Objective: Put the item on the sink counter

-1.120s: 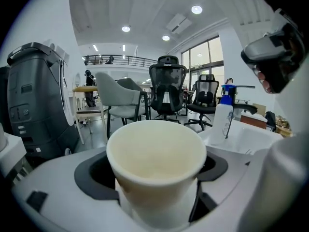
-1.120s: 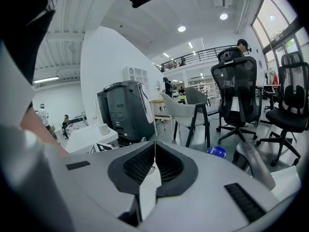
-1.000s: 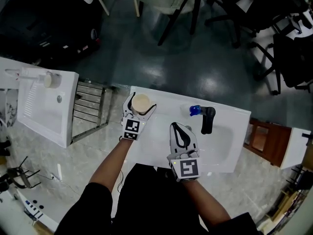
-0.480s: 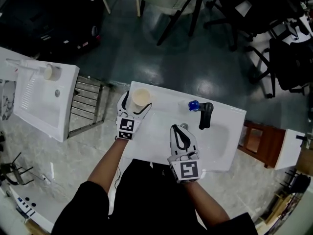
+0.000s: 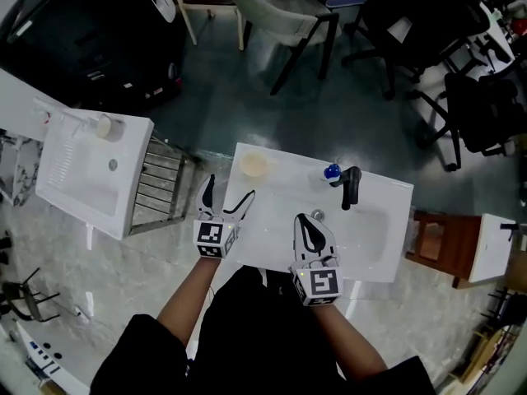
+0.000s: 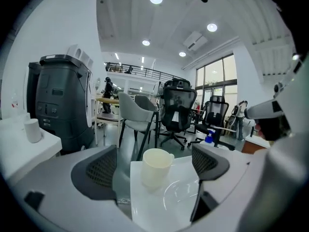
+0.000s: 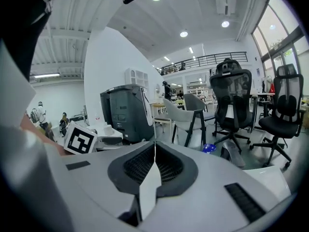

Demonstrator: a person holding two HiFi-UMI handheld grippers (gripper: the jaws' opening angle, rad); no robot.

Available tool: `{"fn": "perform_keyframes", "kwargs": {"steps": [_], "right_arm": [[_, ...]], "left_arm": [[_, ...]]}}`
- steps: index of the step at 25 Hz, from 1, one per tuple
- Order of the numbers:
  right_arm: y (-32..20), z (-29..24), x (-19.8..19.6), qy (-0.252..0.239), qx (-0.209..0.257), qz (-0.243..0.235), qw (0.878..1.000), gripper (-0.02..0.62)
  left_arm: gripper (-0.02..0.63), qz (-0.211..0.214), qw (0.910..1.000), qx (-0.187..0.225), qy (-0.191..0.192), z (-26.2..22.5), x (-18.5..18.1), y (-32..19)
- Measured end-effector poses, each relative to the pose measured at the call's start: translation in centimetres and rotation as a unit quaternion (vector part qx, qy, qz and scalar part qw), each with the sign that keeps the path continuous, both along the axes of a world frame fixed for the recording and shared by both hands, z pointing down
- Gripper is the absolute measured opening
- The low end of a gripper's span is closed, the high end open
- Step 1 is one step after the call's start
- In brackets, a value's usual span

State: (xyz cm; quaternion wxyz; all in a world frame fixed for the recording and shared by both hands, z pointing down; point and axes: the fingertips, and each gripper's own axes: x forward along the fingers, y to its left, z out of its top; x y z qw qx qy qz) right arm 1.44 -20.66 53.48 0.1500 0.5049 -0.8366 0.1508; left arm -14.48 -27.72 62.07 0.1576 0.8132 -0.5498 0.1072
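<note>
Left claw (image 5: 228,189) reaches forward, spread wide, short of the cup (image 5: 254,164) — right claw (image 5: 309,220) clenched empty, seemingly hovering.

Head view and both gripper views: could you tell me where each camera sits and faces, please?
Head view: on the person's head, steeply down at the sink counter; both forearms, left gripper and right gripper show.
Left gripper view: on the left gripper, along its open jaws at the cup on the counter.
Right gripper view: on the right gripper, along its shut jaws toward office chairs.
Shared: head and left gripper views both show the cup.
</note>
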Motion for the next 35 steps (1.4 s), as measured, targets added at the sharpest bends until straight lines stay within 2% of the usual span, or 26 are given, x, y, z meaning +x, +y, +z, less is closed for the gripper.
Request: {"fn": "perform_keyframes", "kwargs": {"steps": [3,8,13,16,18,21,22,23,25,26,30,33,35], "right_arm": [[0.8,-1.6,0.1,-0.001,0.015,0.017,1.0,0.031],[3.0,-2.9,1.3,0.007,0.031,0.048,0.998,0.032],[5.4,-4.4,2.4,0.01,0.043,0.08,0.996,0.031],[7.7,-4.8,3.1,0.016,0.041,0.094,0.995,0.032],[9.4,-4.9,3.4,0.016,0.035,0.103,0.994,0.032],[11.8,-5.1,3.5,0.016,0.03,0.112,0.993,0.031],[12.4,-5.3,3.4,0.016,0.029,0.112,0.993,0.032],[12.8,-5.4,3.3,0.016,0.028,0.112,0.993,0.032],[13.6,-6.1,2.9,0.013,0.028,0.108,0.994,0.032],[13.8,-6.5,2.7,0.014,0.03,0.104,0.994,0.031],[14.4,-7.9,2.5,0.023,0.043,0.093,0.994,0.032],[15.4,-8.2,2.4,0.017,0.051,0.083,0.995,0.031],[16.2,-8.4,2.9,0.011,0.052,0.078,0.996,0.031]], "left_arm": [[0.472,0.004,0.9999,0.001,0.014,-2.2,-0.7,1.4],[0.471,0.082,0.9965,-0.012,0.014,-5.1,2.9,5.3],[0.471,0.108,0.9932,-0.012,0.042,-8.2,5.2,8.8],[0.469,0.154,0.9851,-0.038,0.066,-8.7,7.4,11.8],[0.469,0.186,0.9793,-0.034,0.072,-9.7,8.5,13.9],[0.457,0.211,0.9726,-0.015,0.095,-11.7,9.5,16.6],[0.426,0.22,0.9693,-0.011,0.109,-12.3,9.9,17.4],[0.357,0.231,0.965,-0.01,0.123,-12.7,10.2,18.3],[0.148,0.248,0.9575,-0.013,0.147,-12.9,10.7,20.0],[0.086,0.248,0.9566,-0.017,0.152,-12.9,10.8,20.6],[0.017,0.229,0.9633,-0.018,0.14,-13.4,10.8,22.3],[0.015,0.227,0.964,-0.011,0.139,-14.5,11.4,23.6],[0.015,0.214,0.9691,0.0,0.122,-15.3,12.1,24.4]]}}
